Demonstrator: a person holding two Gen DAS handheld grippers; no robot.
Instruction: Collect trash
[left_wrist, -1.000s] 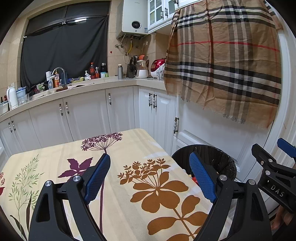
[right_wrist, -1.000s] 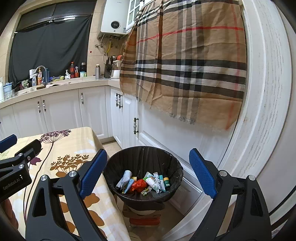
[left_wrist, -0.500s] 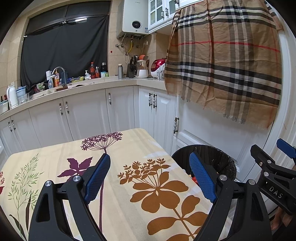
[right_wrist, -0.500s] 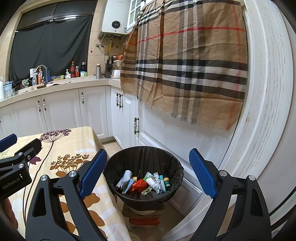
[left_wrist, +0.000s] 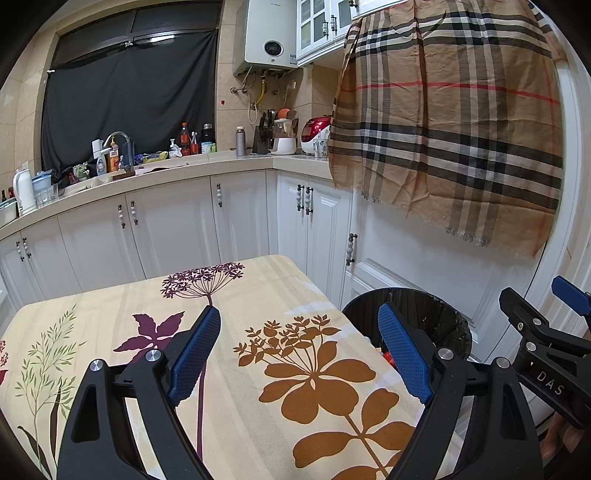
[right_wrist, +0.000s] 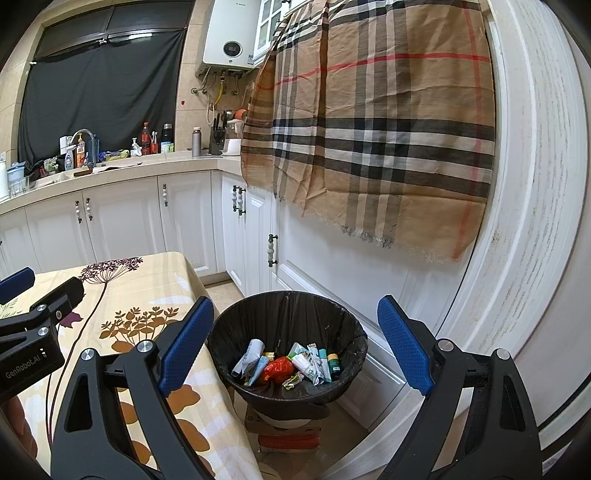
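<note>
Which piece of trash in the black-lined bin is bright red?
The crumpled red wrapper at the middle of the pile in the black-lined bin; the pieces around it are mostly white or pale.

Bin (left_wrist: 436, 317) contents mostly hidden behind table edge, left view; trash (right_wrist: 291, 363) labels too small.

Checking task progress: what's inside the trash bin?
The trash bin holds a pile of wrappers, small tubes and a red crumpled bag. Anything beneath that pile is covered.
</note>
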